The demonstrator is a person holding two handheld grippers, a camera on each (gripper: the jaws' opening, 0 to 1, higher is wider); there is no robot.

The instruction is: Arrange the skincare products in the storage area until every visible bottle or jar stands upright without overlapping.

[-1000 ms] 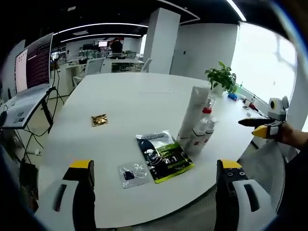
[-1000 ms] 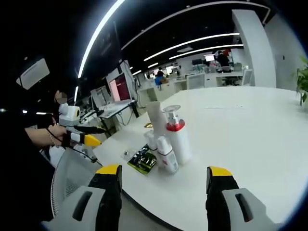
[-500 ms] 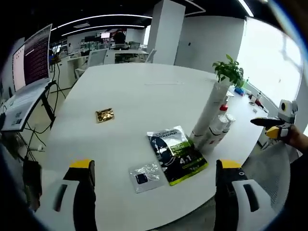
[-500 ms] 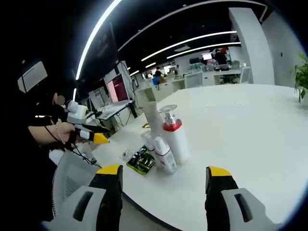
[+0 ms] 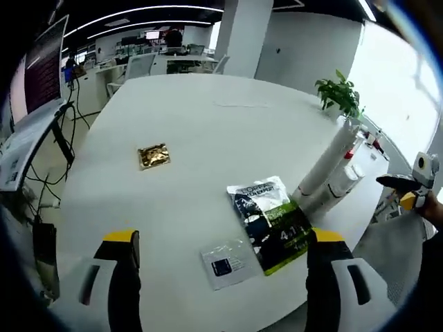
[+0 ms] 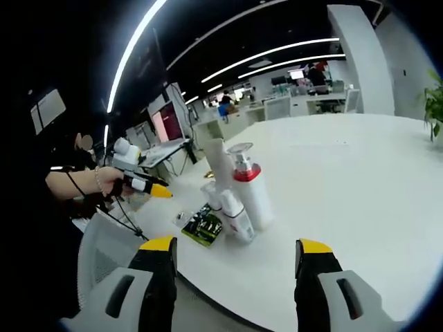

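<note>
On the white counter (image 5: 208, 138) four skincare containers stand in one cluster: one tall white tube (image 6: 220, 164), one pump bottle with a red collar (image 6: 250, 190), and two small white bottles (image 6: 237, 216) with red bands, seen at centre in the right gripper view. Three flat packets lie in the lower middle of the left gripper view: one dark-and-green pouch (image 5: 271, 223), one small clear sachet (image 5: 226, 263) and one gold foil packet (image 5: 153, 155). One potted plant (image 5: 340, 93) stands at upper right.

Both views look down across the white table (image 5: 208, 138) from opposite edges, sharing the bottles (image 6: 239, 197).
</note>
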